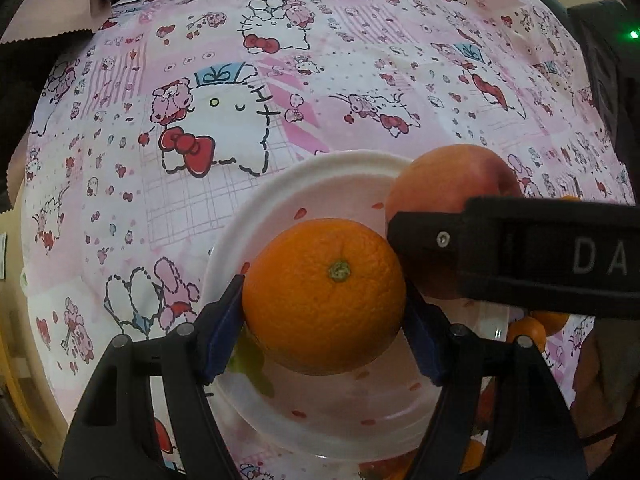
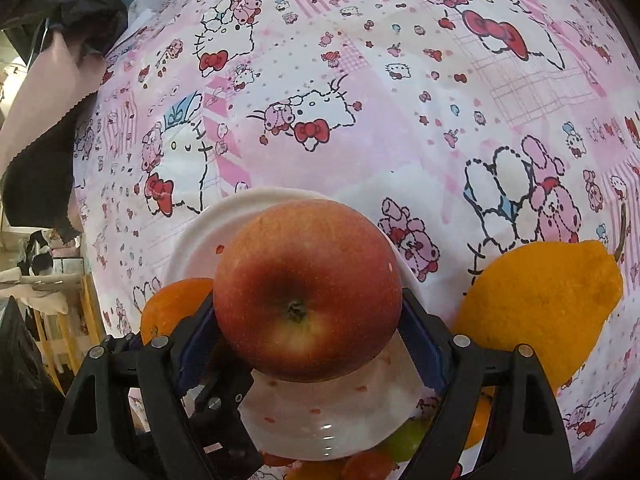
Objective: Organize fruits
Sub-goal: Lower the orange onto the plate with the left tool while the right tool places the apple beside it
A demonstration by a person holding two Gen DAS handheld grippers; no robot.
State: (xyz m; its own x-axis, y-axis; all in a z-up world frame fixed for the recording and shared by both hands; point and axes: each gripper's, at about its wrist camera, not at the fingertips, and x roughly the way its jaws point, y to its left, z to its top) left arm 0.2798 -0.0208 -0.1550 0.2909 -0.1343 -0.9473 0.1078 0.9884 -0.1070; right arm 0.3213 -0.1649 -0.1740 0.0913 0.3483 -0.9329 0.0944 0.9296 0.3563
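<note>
My left gripper is shut on an orange and holds it over a white plate with red specks. My right gripper is shut on a red apple over the same plate. In the left wrist view the apple sits just right of the orange, with the right gripper's black finger across it. In the right wrist view part of the orange shows at the apple's left. Whether either fruit rests on the plate I cannot tell.
A large yellow-orange pear lies on the pink cartoon-print cloth right of the plate. Small orange fruits lie beside the plate's right edge. Green and red fruit pieces show under the plate's near rim. Dark clutter sits at the far left.
</note>
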